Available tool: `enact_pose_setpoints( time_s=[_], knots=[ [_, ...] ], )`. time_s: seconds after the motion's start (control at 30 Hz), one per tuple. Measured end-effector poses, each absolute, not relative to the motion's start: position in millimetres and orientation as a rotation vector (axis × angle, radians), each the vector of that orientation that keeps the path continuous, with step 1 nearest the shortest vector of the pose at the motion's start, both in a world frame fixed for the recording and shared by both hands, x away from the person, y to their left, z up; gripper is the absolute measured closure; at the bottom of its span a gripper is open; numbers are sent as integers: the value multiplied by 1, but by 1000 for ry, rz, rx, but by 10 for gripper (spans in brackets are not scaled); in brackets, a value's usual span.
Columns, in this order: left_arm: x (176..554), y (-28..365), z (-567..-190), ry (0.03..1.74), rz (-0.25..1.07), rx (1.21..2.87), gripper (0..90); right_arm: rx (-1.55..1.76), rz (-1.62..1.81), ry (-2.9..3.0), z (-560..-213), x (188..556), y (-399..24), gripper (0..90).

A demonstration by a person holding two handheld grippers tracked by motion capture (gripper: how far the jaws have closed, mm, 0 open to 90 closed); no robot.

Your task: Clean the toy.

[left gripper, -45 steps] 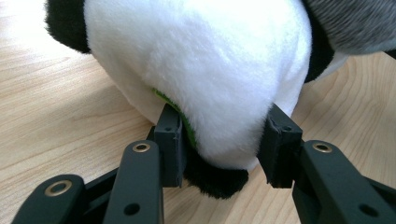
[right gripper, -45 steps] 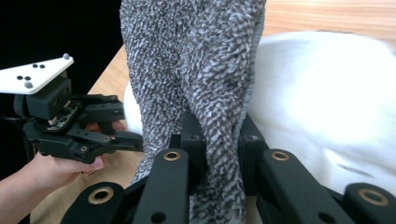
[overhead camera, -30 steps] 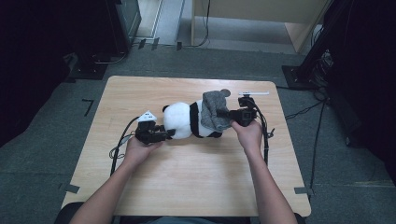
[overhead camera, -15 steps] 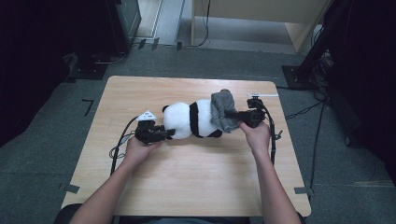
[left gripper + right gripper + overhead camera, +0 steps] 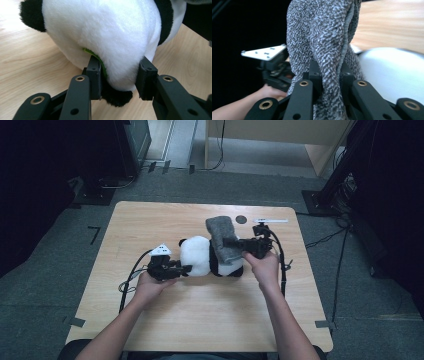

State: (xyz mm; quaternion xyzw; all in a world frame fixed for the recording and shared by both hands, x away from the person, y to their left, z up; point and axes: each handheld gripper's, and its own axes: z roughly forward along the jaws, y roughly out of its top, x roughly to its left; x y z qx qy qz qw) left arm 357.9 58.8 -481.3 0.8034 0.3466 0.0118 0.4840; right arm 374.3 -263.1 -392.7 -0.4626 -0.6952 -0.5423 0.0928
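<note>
A black-and-white panda plush (image 5: 200, 257) lies on its side mid-table. My left gripper (image 5: 186, 269) grips its white end from the left. In the left gripper view the left gripper (image 5: 120, 75) has just been closing, and its pads (image 5: 95, 72) squeeze the white fur (image 5: 107, 32) between them. A grey knitted cloth (image 5: 220, 237) stands bunched over the panda's other half. My right gripper (image 5: 229, 242) holds it from the right. In the right gripper view the right gripper (image 5: 331, 72) is shut on a fold of the cloth (image 5: 322, 37).
The wooden table (image 5: 150, 220) has a small dark round mark (image 5: 241, 219) and a white strip (image 5: 270, 221) near its far right edge. Cables trail from both grippers. Dark furniture stands beyond the table's far left.
The right gripper has pulled the grey cloth up off the panda, swinging right, then back left. The left hand has stayed put on the panda.
</note>
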Motion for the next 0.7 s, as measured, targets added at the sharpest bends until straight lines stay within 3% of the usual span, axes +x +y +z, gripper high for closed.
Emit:
enact_pose_setpoints(
  time_s=[0.4,0.7],
  knots=[
    [356,49,-481,872,35,1940,601,-1297,-1481,-2177,-425,370,-185,784],
    [360,49,-488,898,36,1964,598,-1334,-1475,-2225,-440,375,-192,786]
  ],
)
